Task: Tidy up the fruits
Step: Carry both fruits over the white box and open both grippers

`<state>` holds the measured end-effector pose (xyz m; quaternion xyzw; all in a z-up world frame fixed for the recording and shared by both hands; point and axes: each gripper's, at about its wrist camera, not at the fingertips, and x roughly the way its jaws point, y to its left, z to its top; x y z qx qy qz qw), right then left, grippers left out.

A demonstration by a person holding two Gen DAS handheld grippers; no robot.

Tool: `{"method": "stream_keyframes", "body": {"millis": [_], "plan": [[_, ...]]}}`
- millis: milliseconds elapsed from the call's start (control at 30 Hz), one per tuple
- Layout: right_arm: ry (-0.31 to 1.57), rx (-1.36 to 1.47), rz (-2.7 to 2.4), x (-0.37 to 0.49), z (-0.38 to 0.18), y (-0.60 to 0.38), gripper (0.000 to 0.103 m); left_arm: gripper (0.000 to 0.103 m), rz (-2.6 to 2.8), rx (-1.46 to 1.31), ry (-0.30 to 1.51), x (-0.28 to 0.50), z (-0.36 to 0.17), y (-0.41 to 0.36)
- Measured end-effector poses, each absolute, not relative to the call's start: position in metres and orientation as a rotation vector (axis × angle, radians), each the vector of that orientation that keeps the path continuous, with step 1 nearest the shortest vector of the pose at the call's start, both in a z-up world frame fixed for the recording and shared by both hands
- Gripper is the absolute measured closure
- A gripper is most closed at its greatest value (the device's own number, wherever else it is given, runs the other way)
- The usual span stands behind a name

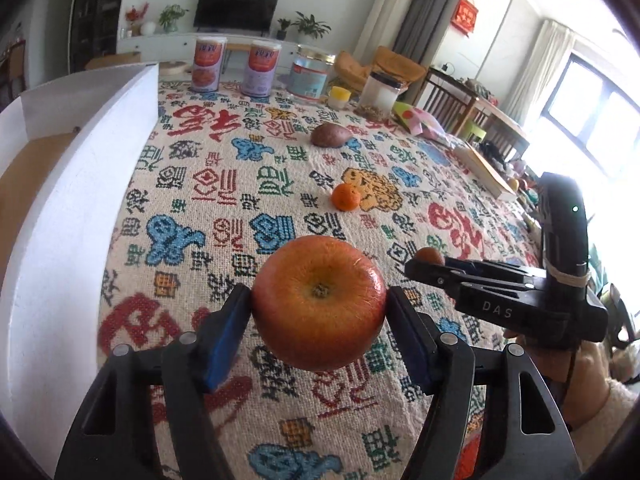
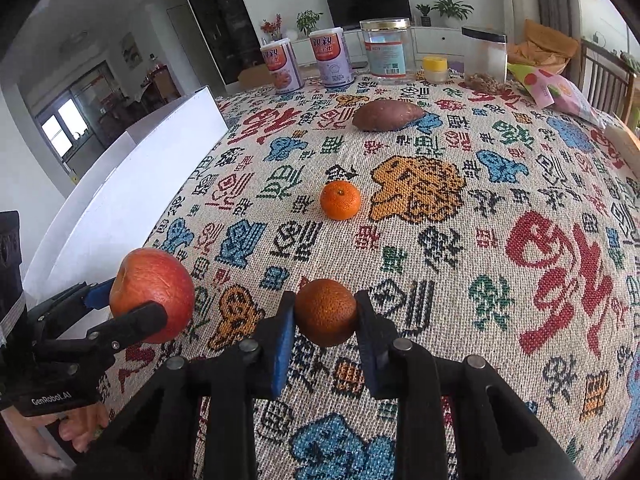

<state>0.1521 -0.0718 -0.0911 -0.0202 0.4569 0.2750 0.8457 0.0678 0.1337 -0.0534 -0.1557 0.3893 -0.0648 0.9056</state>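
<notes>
Red-orange apple [image 1: 318, 304], orange mandarin [image 2: 340, 200], brown sweet potato [image 2: 387, 115] (cloth [image 2: 460, 264]: beige, red-blue-green woven characters).

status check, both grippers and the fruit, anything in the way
Left gripper shut on apple, lifted. Right gripper shut on dark tangerine. Orange tangerine and sweet potato loose on cloth. White box at left, path open.

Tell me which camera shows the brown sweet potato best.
The right wrist view: the brown oblong sweet potato lies large and unobstructed on the patterned cloth. The left wrist view shows it smaller, farther and darker.
</notes>
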Motion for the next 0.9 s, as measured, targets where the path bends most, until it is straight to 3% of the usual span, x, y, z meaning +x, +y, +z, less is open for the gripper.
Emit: {"method": "stream_keyframes", "body": {"millis": [233, 467, 667, 900], "plan": [[0.982, -0.024, 0.668, 0.137, -0.069, -0.049, 0.074, 0.032, -0.275, -0.603, 0.726, 0.002, 0.013, 0.168], [0.903, -0.144, 0.937, 0.095, -0.004, 0.059, 0.074, 0.032, -0.018, -0.662, 0.584, -0.043, 0.063, 0.26], [0.878, -0.302, 1.137, 0.052, 0.018, 0.158, 0.074, 0.032, 0.308, -0.689, 0.695, -0.023, 0.026, 0.347], [0.932, -0.603, 1.125, 0.038, -0.029, 0.249, 0.074, 0.032, 0.404, -0.745, 0.999, 0.03, -0.064, 0.401]]}}
